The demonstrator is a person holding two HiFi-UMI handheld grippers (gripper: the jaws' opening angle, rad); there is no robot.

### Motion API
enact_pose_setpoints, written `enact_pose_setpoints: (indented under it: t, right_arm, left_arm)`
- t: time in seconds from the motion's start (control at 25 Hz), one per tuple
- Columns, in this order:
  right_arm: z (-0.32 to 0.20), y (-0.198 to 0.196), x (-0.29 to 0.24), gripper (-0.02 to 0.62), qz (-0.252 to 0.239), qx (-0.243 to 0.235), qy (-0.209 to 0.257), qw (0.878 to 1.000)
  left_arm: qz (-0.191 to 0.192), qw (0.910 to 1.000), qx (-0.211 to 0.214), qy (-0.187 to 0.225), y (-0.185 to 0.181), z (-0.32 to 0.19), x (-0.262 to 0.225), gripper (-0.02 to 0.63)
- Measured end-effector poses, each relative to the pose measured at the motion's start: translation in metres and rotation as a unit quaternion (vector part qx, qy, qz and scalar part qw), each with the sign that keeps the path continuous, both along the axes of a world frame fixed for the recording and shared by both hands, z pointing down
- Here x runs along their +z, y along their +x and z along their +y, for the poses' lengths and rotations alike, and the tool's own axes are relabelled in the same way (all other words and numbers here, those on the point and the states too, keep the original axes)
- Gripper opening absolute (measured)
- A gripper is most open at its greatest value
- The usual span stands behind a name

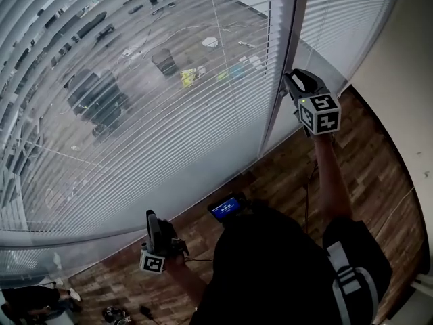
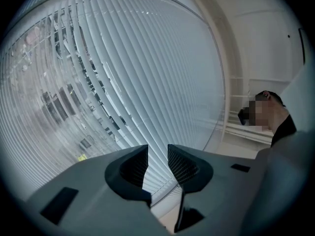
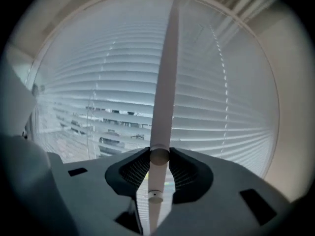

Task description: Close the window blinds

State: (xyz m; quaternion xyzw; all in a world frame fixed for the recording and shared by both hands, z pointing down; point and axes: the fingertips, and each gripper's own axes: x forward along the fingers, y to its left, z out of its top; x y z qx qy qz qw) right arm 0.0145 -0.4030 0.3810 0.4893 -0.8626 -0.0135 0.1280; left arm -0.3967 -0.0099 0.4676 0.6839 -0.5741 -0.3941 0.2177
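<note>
Already the right gripper (image 1: 291, 80) was up at the window, its jaws closed on the thin white wand (image 3: 165, 82) that hung in front of the blinds (image 1: 169, 80). In the right gripper view the wand ran upright between the two dark pads (image 3: 187, 168), which touched it on either side, and its lower end stuck out below them. The blinds covered the glass from edge to edge. Across most of the window their slats (image 3: 236, 107) lay nearly flat against each other, but toward the left, gaps between them let the street and cars far below show through.

Meanwhile the left gripper (image 1: 150, 217) was held low, near the wooden floor (image 1: 284, 175) and well apart from the wand. Its jaws stood a narrow way apart with nothing between them, and it pointed slightly upward at the slats (image 2: 147, 73).
</note>
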Motion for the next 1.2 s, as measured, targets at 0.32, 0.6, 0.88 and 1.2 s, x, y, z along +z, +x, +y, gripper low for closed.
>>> enact_pose_setpoints:
  t: [0.32, 0.6, 0.88, 1.2]
  right_arm:
    - [-0.006, 0.005, -0.004, 0.129, -0.427, -0.078, -0.25, 0.865]
    - [-0.004, 0.004, -0.005, 0.137, -0.4, -0.094, -0.202, 0.889]
    - [0.008, 0.008, -0.006, 0.173, -0.03, -0.029, 0.031, 0.999]
    - [0.008, -0.006, -0.01, 0.13, 0.159, -0.008, 0.102, 0.982]
  left_arm:
    - [0.001, 1.0, 0.008, 0.0, 0.007, -0.003, -0.004, 0.135]
    - [-0.003, 0.9999, 0.011, -0.002, 0.01, -0.005, -0.006, 0.135]
    - [-0.003, 0.9999, 0.011, -0.009, 0.012, -0.004, 0.0, 0.135]
    - [-0.004, 0.9998, 0.013, -0.013, 0.015, -0.006, 0.001, 0.135]
